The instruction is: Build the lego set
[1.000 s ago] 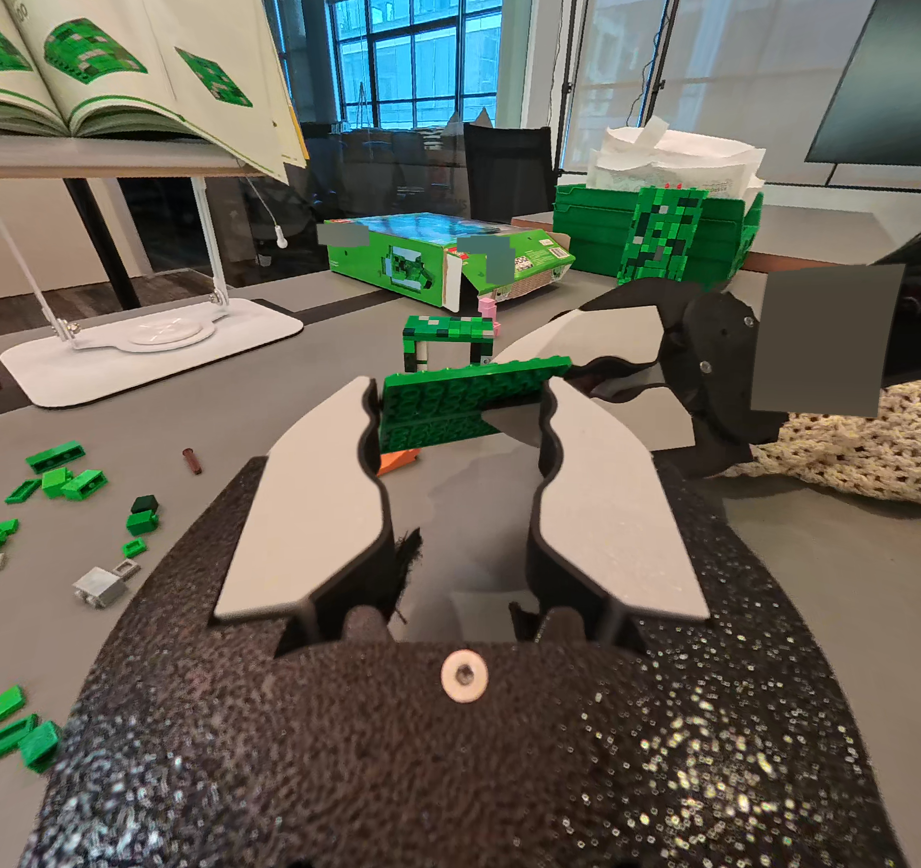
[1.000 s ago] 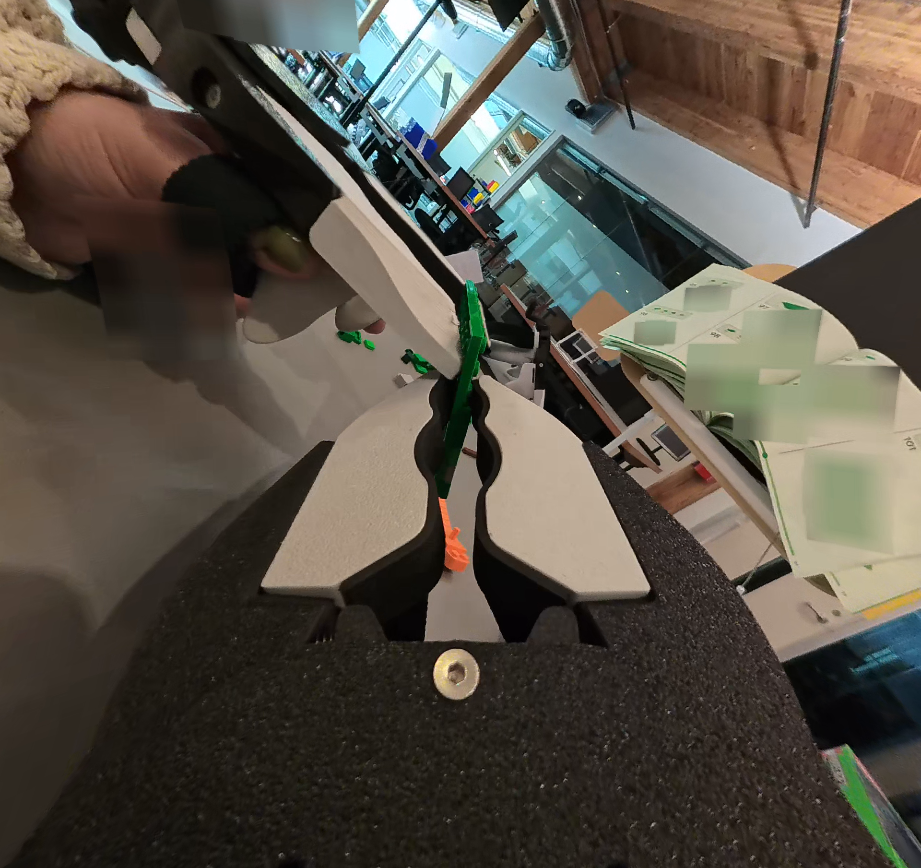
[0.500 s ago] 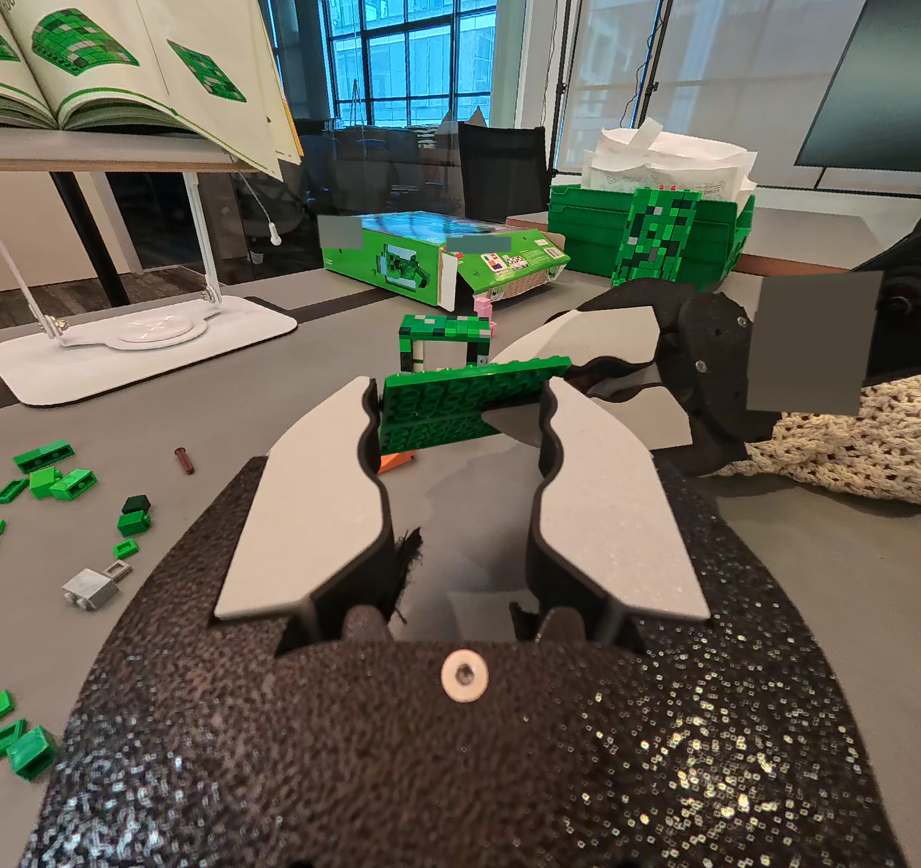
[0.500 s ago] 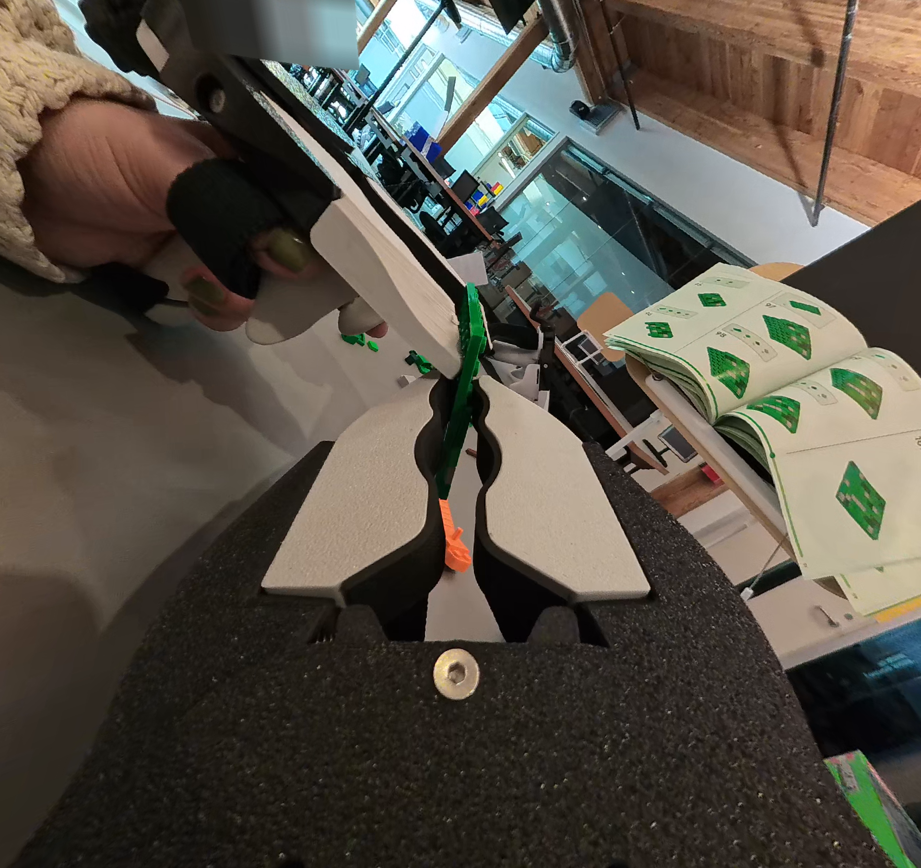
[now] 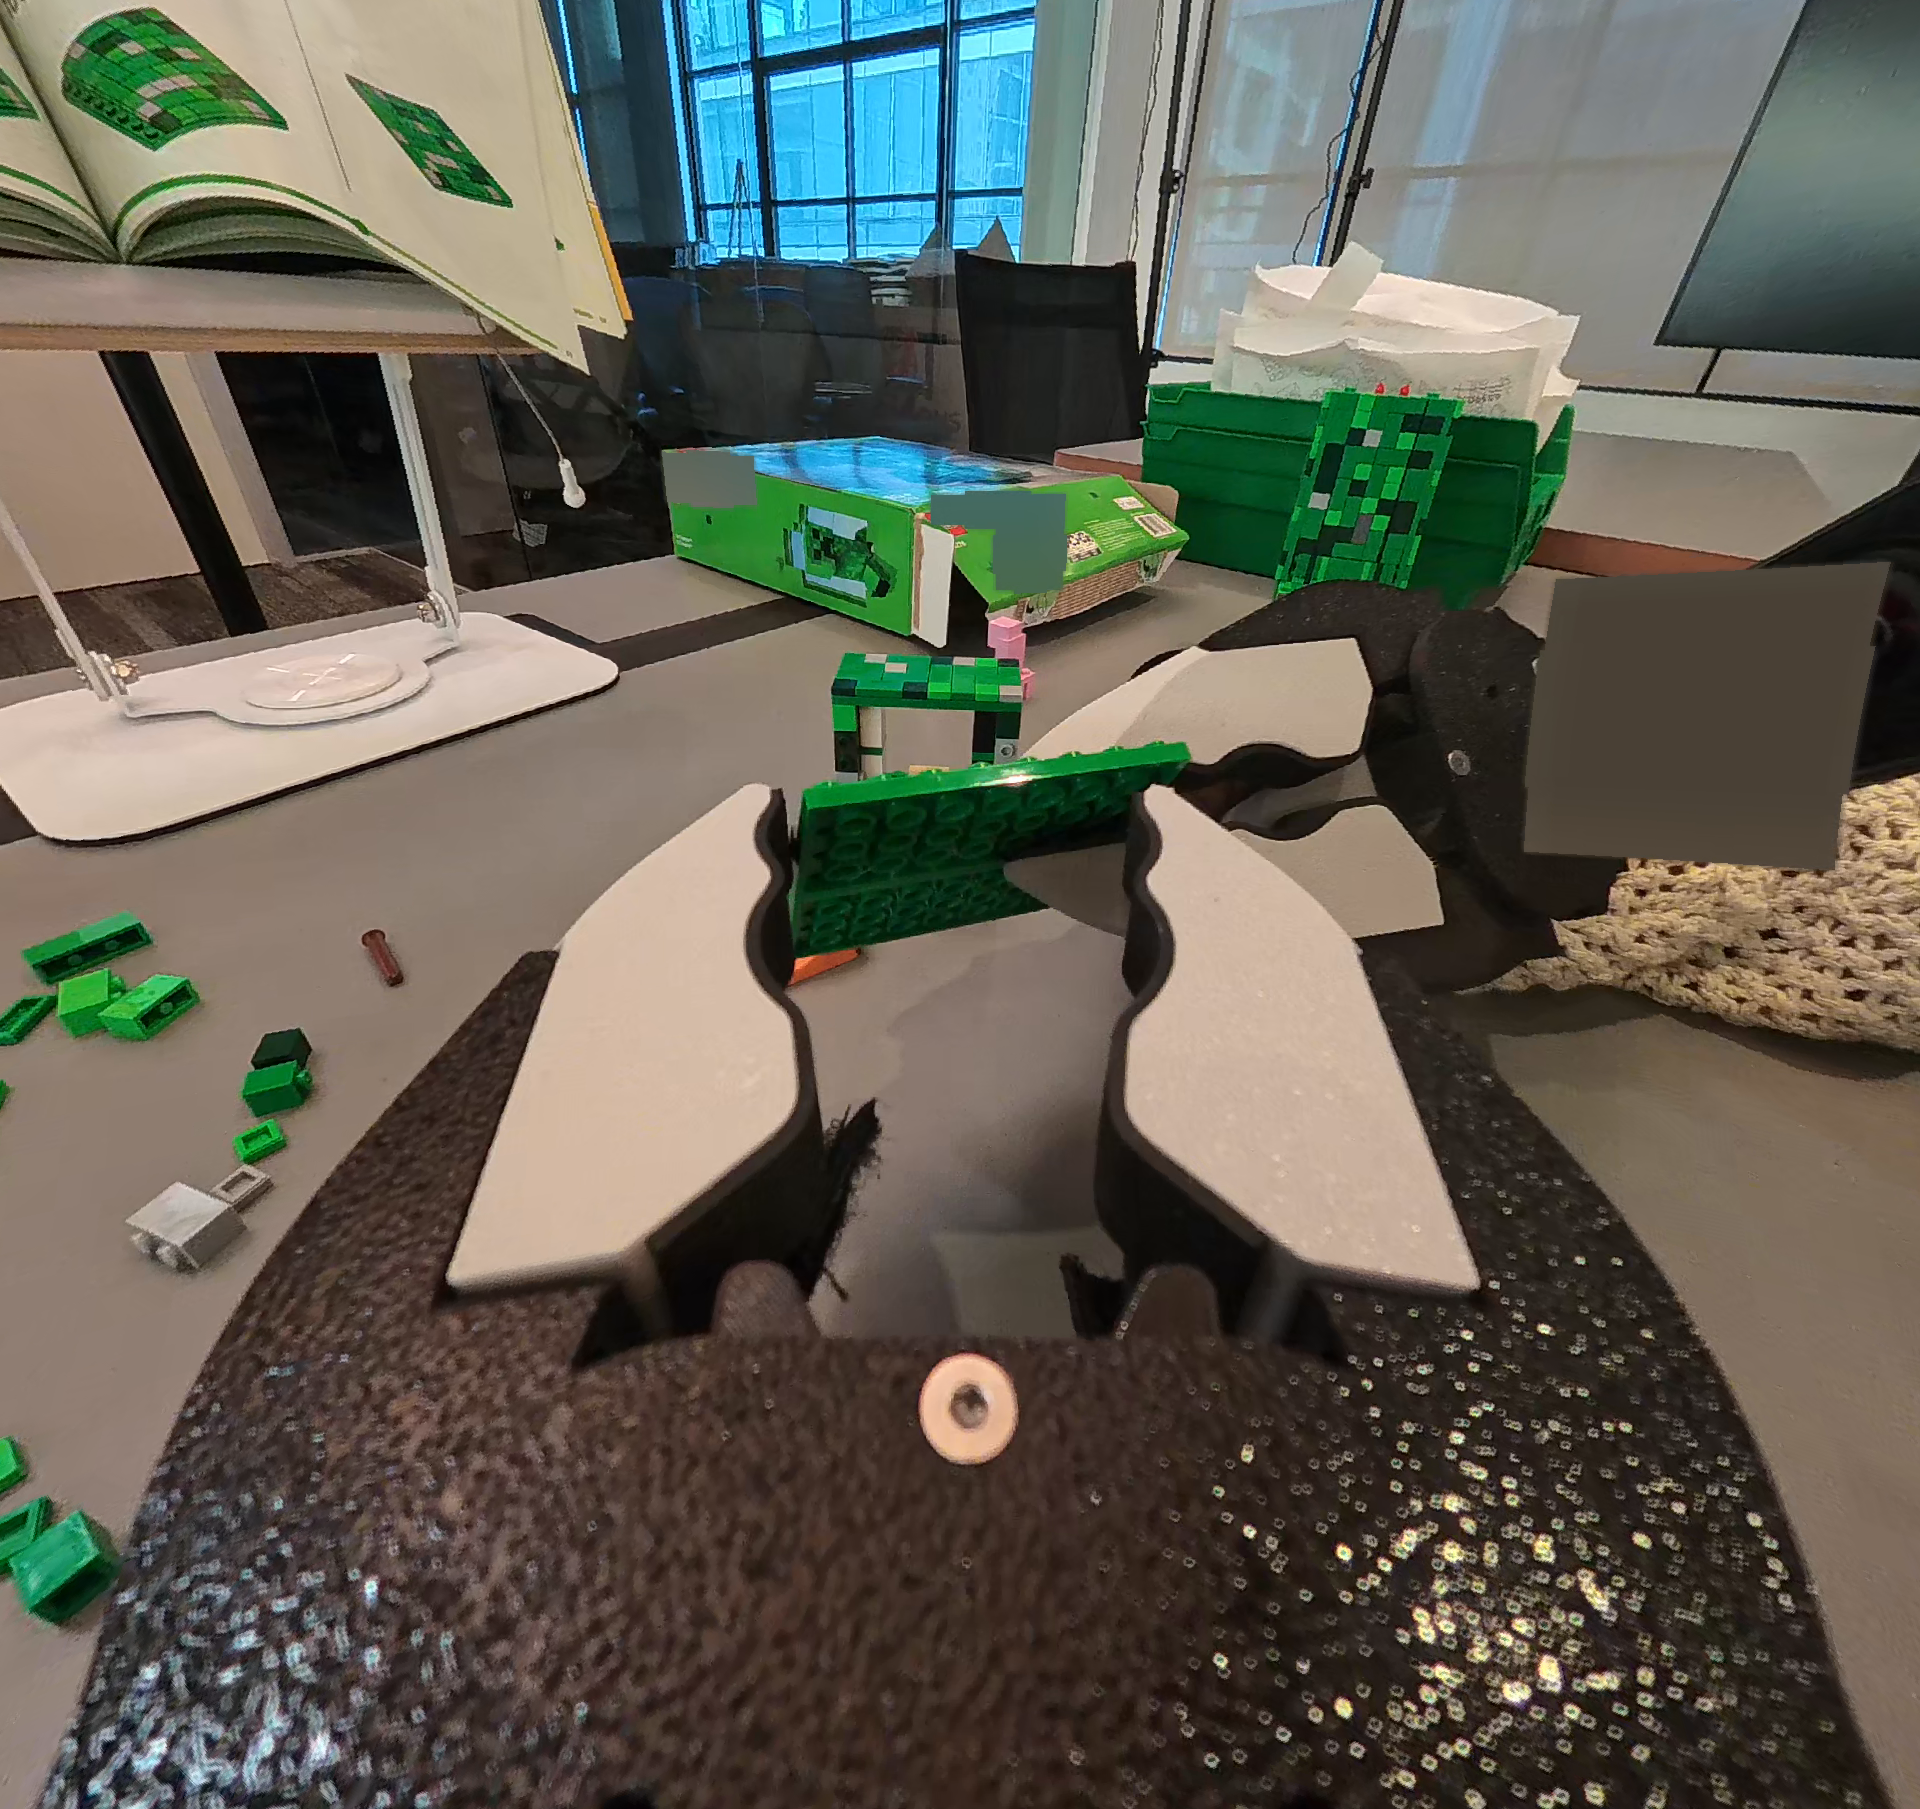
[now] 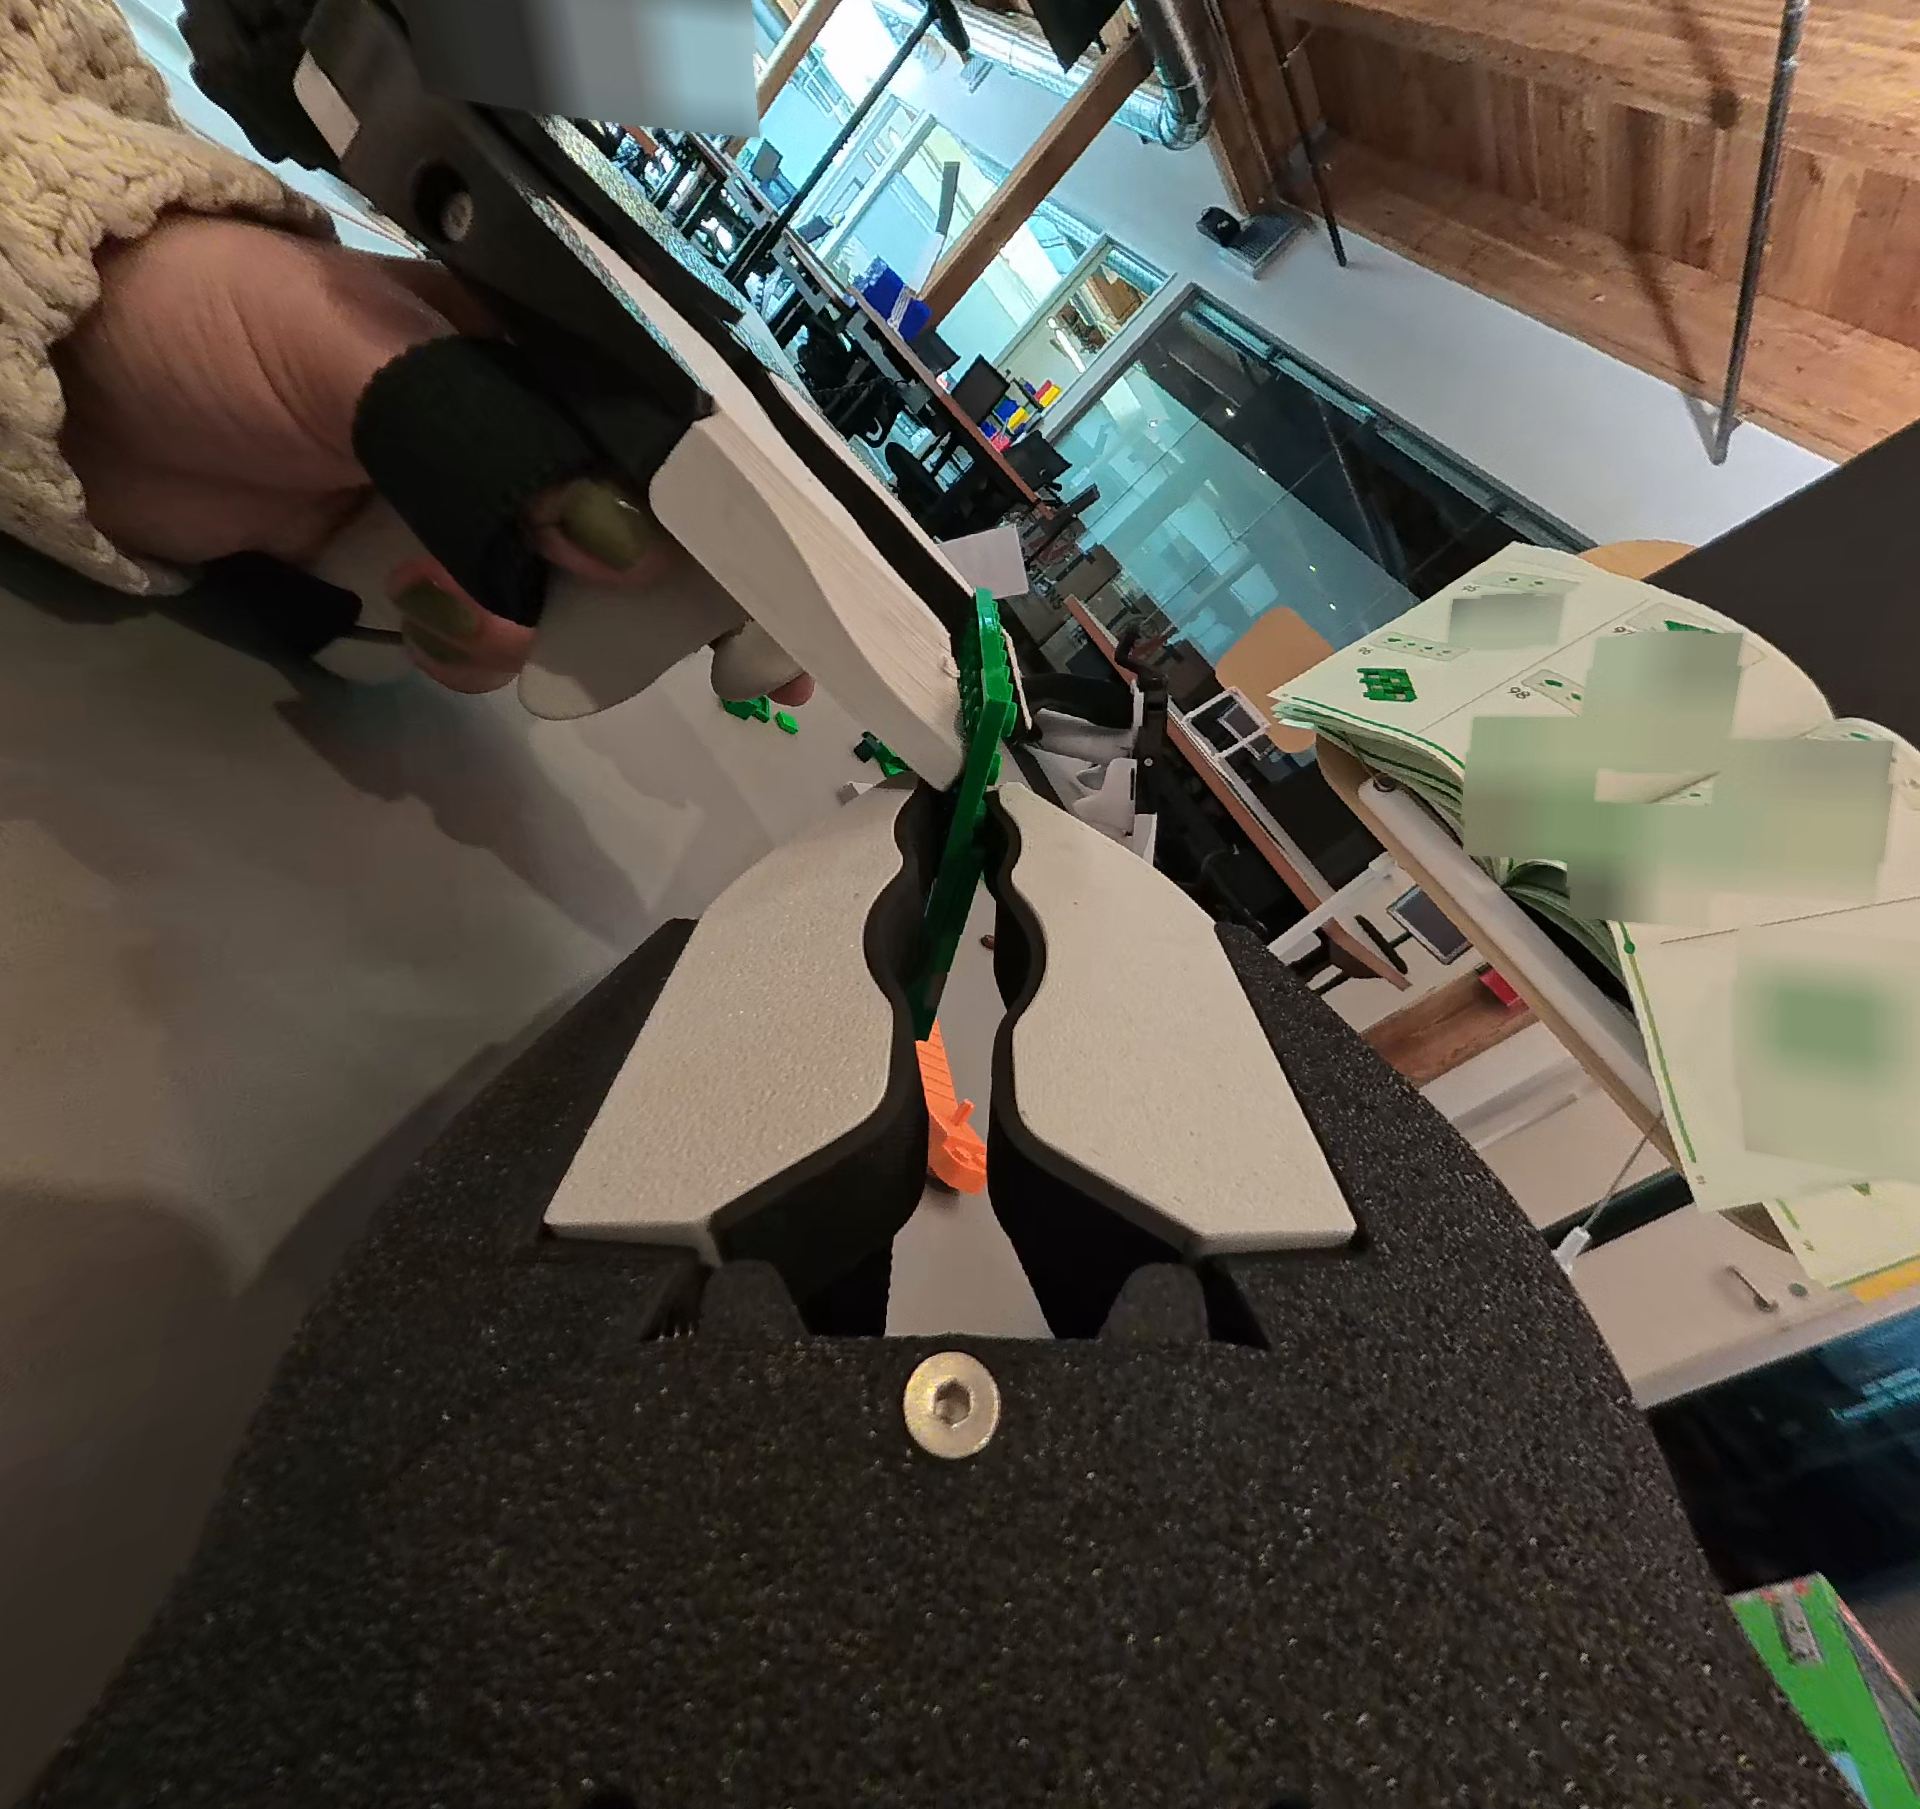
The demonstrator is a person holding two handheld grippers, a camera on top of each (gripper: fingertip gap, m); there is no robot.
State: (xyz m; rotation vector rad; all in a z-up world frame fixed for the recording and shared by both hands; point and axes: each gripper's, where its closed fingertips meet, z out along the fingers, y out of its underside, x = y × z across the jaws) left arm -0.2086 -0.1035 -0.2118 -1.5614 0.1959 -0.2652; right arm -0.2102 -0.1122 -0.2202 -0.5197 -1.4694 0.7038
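— Little has been moved since the earlier frames: the green plate assembly point(image 5: 966, 850) is still held edge-up above the worktop point(image 5: 582, 855).

— How is it held?

— It is pinched flat by the right claw point(image 6: 961, 814), an orange piece point(image 6: 951, 1125) hanging below. The left claw point(image 5: 951, 850) is seen spread at its ends, presumably steadying it; contact cannot be told.

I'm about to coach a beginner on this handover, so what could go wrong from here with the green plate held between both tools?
1. The right tool pinches the green plate only along one thin edge; it may pivot or slip.
2. The left tool spans the plate's width with its fingers wide; squeezing could bend it or pop joined plates apart.
3. If dropped, it might hit the small green frame standing just behind.
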